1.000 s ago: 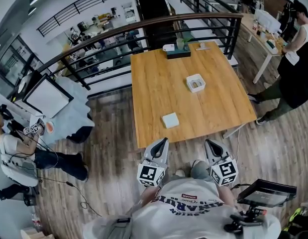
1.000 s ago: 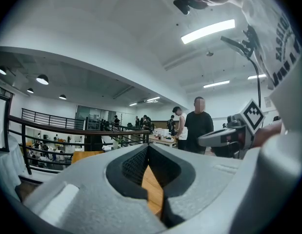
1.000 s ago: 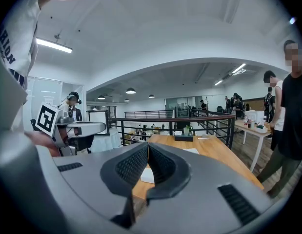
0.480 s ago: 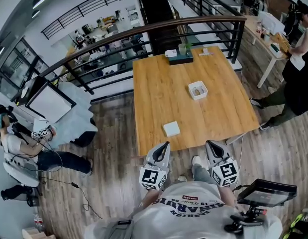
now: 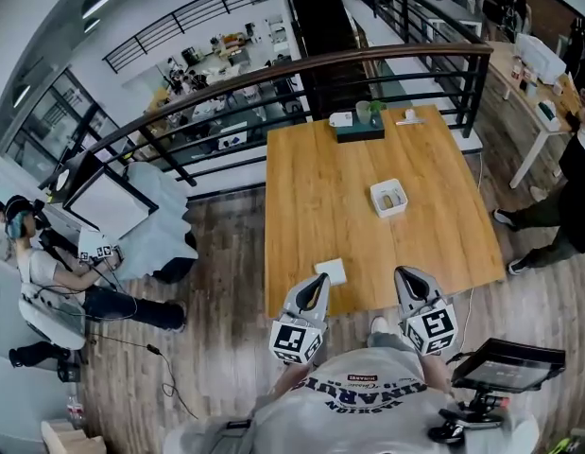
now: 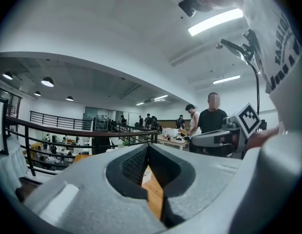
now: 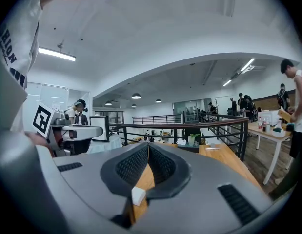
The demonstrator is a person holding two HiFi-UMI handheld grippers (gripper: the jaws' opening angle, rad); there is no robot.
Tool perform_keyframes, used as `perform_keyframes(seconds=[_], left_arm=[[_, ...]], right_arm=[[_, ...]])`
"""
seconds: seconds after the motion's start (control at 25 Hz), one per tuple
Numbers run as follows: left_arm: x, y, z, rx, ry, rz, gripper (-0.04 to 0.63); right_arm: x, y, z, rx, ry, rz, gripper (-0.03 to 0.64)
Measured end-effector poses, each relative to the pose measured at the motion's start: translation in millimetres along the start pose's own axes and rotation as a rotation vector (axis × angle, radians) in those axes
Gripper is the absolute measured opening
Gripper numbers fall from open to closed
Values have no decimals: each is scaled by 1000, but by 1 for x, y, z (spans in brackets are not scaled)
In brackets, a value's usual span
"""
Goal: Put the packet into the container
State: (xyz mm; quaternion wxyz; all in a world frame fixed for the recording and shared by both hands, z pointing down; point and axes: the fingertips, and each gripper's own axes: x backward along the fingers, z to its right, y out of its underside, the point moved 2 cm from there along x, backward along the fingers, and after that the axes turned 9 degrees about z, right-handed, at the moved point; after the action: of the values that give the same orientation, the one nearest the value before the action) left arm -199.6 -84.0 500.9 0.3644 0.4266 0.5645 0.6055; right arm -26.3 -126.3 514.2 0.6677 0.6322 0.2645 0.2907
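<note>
A flat white packet (image 5: pixel 330 271) lies on the wooden table (image 5: pixel 311 187), close to its near edge. The white square container (image 5: pixel 388 198) sits further in, right of the middle, with something tan inside. My left gripper (image 5: pixel 318 278) is shut and empty, its tip just right of the packet at the table edge. My right gripper (image 5: pixel 404 272) is also shut with nothing held, near the edge and short of the container. In the left gripper view the jaws (image 6: pixel 149 146) meet over bare wood. The right gripper view shows its jaws (image 7: pixel 148 144) closed tip to tip.
A dark tray with a cup (image 5: pixel 360 126) and a small white box (image 5: pixel 340 118) stand at the table's far end by the black railing (image 5: pixel 368 57). A person (image 5: pixel 580 168) stands at the right, another sits at the left (image 5: pixel 56 277). A monitor stand (image 5: pixel 505 362) is lower right.
Both grippers have come forward together from over the floor to the table's near edge. The packet and container have not moved on the table.
</note>
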Motion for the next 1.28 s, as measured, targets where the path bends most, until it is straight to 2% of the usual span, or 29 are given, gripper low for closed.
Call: perform_keyframes(seconds=[0.28, 0.52, 0.72, 1.04, 1.28], left_arm=[[-57, 1, -10, -14, -43, 6, 5], [-86, 8, -19, -32, -98, -43, 5], [-100, 20, -26, -16, -171, -87, 5], [-110, 22, -29, -38, -169, -104, 6], [-112, 28, -40, -46, -176, -122, 59]], right_arm=[[-37, 3, 54, -20, -35, 8, 9], [-63, 6, 90, -49, -66, 6, 9], [-77, 12, 109, -65, -98, -1, 9], [-83, 11, 126, -55, -87, -2, 9], [-88, 15, 127, -49, -75, -18, 9]])
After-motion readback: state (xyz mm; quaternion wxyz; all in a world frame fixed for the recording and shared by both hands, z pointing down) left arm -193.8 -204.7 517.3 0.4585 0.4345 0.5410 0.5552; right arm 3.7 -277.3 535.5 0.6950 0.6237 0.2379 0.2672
